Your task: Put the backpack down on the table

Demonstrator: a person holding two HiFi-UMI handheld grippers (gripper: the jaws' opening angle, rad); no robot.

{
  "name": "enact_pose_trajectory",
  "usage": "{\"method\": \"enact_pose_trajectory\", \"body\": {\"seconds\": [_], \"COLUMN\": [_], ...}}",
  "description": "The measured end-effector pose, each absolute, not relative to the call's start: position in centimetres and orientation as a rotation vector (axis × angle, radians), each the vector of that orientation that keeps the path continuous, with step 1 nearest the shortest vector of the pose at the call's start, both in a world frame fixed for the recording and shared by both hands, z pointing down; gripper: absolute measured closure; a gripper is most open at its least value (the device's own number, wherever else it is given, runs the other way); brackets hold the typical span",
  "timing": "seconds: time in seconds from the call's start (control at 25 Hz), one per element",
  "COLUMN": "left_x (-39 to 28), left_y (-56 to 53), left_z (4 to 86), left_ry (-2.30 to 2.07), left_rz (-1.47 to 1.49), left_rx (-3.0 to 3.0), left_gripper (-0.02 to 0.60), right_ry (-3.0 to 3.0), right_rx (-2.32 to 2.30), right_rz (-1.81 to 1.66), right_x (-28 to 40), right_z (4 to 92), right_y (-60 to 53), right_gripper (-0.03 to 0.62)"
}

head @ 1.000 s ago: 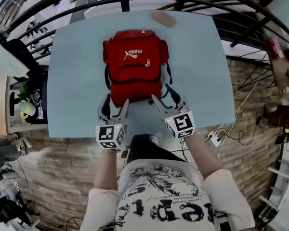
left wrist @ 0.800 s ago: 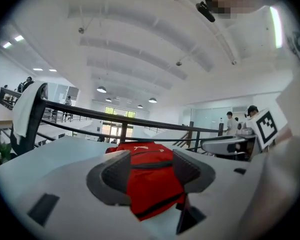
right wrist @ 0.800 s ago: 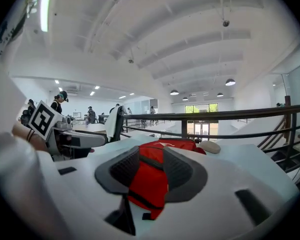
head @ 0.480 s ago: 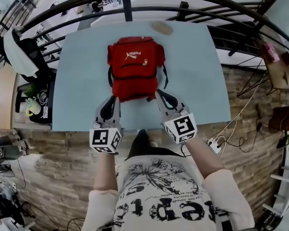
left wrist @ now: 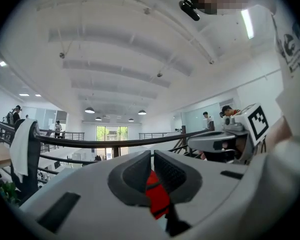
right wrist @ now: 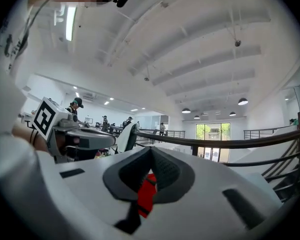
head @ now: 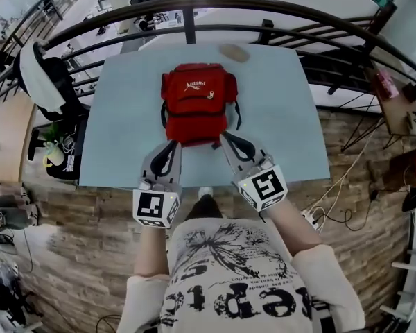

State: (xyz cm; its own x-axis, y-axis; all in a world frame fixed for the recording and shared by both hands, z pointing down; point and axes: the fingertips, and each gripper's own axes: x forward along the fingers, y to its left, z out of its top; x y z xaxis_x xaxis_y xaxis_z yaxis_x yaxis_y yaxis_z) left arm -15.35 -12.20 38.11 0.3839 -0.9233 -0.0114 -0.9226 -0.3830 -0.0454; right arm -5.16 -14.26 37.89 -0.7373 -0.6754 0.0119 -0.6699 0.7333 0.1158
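Had the left gripper (head: 172,146) and the right gripper (head: 225,139) clamped shut on the red backpack (head: 196,99) at its near edge, so called for lowering both together, level and slow, onto the table (head: 125,130).

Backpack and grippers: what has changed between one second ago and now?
Both the left gripper and the right gripper have closed their fingers, which stood open, on the near edge of the red backpack, and red fabric now sits between them. The backpack lies about where it was on the table, and the brown object at the far edge has not moved.
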Motion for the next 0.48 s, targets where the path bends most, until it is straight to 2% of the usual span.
{"method": "enact_pose_trajectory", "body": {"seconds": [0.48], "left_x": [-14.6], "left_y": [-11.5], "left_z": [36.2], "left_ry": [1.658], "left_rz": [0.003], "left_rx": [-2.567], "left_gripper": [0.560], "right_ry": [-2.876], "right_rx": [1.150], "right_rz": [-0.224], "right_x": [-5.2], "right_z": [36.5], "right_y": [-13.3], "right_gripper": [0.602]}}
